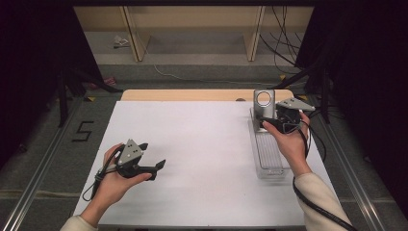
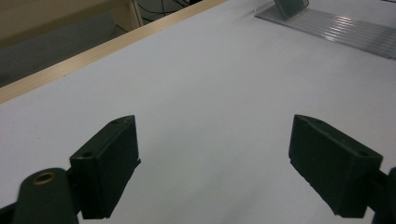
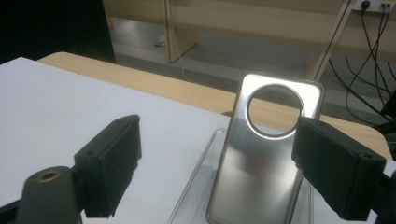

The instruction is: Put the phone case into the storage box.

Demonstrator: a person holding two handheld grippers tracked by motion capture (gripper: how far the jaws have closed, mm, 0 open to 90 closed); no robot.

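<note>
A silvery phone case (image 1: pixel 264 104) (image 3: pixel 261 149) with a large round camera hole leans upright at the far end of a clear ribbed tray (image 1: pixel 268 153) (image 3: pixel 196 186) on the table's right side. My right gripper (image 1: pixel 285 120) (image 3: pixel 217 163) is open just in front of the case, its jaws standing to either side of it without touching. My left gripper (image 1: pixel 154 161) (image 2: pixel 215 163) is open over the bare white table top (image 1: pixel 202 159) at the left, with nothing between its jaws. The tray's far end (image 2: pixel 336 28) appears at the top right of the left gripper view.
The white sheet covers a wooden table whose back edge (image 1: pixel 202 95) is bare. Behind it are wooden shelf legs (image 1: pixel 132 33) and loose cables (image 1: pixel 284 43) on the floor. Dark stands flank the table. A "5" (image 1: pixel 82 131) is marked on the floor at left.
</note>
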